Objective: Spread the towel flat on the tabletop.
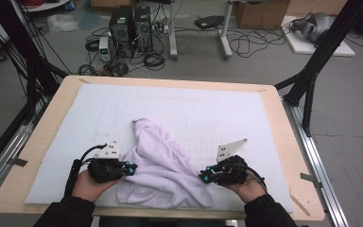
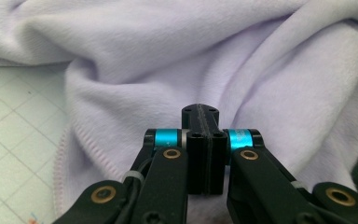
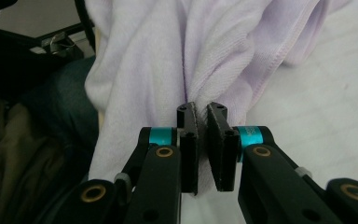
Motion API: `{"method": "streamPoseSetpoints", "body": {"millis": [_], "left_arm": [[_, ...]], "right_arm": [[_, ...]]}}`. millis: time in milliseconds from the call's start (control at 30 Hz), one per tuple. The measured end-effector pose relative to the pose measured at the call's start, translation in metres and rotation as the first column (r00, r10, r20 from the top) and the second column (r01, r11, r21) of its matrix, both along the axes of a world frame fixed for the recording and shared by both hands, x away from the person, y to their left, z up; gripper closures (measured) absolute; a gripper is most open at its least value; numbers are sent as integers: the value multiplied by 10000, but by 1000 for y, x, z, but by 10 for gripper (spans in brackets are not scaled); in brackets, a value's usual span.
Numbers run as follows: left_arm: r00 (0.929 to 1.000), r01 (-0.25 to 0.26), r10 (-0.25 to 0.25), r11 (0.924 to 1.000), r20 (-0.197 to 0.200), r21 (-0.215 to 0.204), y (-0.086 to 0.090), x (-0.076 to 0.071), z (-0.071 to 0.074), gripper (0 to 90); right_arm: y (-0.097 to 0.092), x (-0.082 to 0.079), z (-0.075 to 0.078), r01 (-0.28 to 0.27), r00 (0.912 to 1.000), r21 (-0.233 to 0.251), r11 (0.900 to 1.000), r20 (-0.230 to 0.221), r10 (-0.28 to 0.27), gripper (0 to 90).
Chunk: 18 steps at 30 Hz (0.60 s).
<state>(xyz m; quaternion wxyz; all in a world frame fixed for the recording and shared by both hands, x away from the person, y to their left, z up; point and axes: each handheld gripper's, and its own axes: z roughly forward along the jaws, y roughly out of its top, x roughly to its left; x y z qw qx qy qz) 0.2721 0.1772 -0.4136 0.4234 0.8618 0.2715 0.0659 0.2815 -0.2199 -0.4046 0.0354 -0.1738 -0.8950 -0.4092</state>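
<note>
A crumpled lilac towel lies on the white mat at the near middle of the surface, one corner trailing toward the far side. The left gripper has its fingers clamped on the towel's left edge. The right gripper, at the towel's right side, pinches a fold of cloth between its fingers.

Crumpled towel fills gap between both tongs; white mat beyond towel lies open for passage.
</note>
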Motion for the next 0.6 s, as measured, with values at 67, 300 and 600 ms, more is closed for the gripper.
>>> {"method": "streamPoseSetpoints", "body": {"millis": [67, 300, 600], "left_arm": [[9999, 8, -8, 10000, 114, 63, 2, -3, 3, 896], [9973, -678, 683, 9975, 273, -177, 11, 18, 2, 626], [9966, -781, 788, 9963, -220, 346, 1, 43, -14, 629]], "right_arm": [[-6, -2, -3, 67, 9996, 34, 10000, -286, -66, 836], [-2, 15, 18, 524, 9980, 977, 9938, 292, -554, 649], [60, 69, 10, 619, 9942, 398, 9973, 855, -651, 578]]}}
